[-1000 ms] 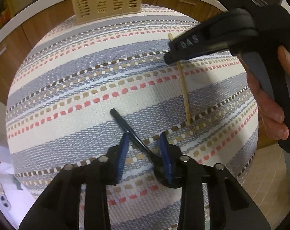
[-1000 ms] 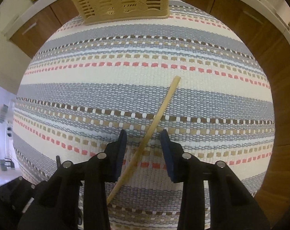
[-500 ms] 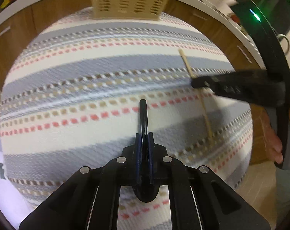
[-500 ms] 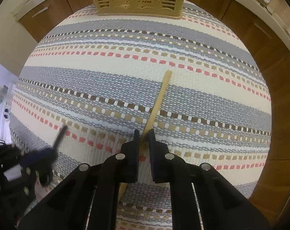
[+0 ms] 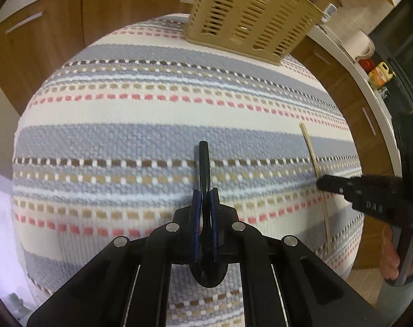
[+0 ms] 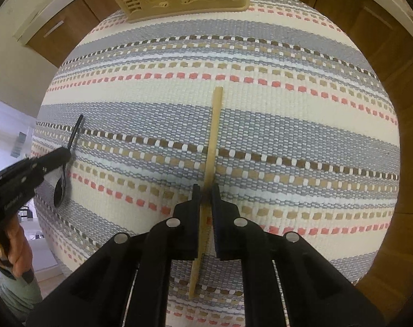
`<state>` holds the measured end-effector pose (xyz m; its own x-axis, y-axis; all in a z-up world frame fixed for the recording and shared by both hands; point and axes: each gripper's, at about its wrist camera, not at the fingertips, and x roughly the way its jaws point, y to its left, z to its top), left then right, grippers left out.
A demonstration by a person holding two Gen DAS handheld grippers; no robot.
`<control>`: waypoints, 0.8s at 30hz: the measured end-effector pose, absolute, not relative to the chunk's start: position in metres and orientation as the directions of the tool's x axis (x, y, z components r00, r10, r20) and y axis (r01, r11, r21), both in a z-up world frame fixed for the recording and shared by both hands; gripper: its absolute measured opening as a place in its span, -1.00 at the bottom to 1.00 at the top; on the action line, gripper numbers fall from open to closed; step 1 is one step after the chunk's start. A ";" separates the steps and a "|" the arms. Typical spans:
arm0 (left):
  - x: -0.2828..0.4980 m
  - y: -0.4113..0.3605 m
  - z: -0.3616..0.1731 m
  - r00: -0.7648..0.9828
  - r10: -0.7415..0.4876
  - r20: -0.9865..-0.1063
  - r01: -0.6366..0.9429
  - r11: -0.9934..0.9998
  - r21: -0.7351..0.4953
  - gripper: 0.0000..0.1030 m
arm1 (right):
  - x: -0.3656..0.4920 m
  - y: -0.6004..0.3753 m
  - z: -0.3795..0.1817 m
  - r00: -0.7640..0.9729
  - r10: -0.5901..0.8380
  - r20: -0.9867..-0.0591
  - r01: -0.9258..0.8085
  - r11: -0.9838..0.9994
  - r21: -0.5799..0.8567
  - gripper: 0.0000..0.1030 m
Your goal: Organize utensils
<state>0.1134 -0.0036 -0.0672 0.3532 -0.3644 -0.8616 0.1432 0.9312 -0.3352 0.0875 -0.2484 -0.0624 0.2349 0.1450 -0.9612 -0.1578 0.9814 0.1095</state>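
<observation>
- The left gripper [image 5: 205,199] is clamped on the black spoon [image 5: 204,163]: handle toward the top of the left wrist view, bowl low between the fingers.
- The right gripper [image 6: 206,194] pinches the wooden chopstick [image 6: 216,125], though its jaws are opening a touch; the stick runs lengthwise up the frame.
- The beige slotted basket [image 5: 250,19] stands at the striped cloth's [image 5: 124,109] far edge, upper right in the left view, top centre in the right.
- Both utensils' long axes point roughly toward the basket; neither hand looks clearly nearer.
</observation>
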 end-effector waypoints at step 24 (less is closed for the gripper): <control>0.129 -0.033 -0.067 0.169 -0.283 -0.944 0.350 0.913 -0.211 -0.58 | 0.114 -0.231 -0.061 0.243 0.011 -0.970 -0.160 0.987 -0.029 -0.58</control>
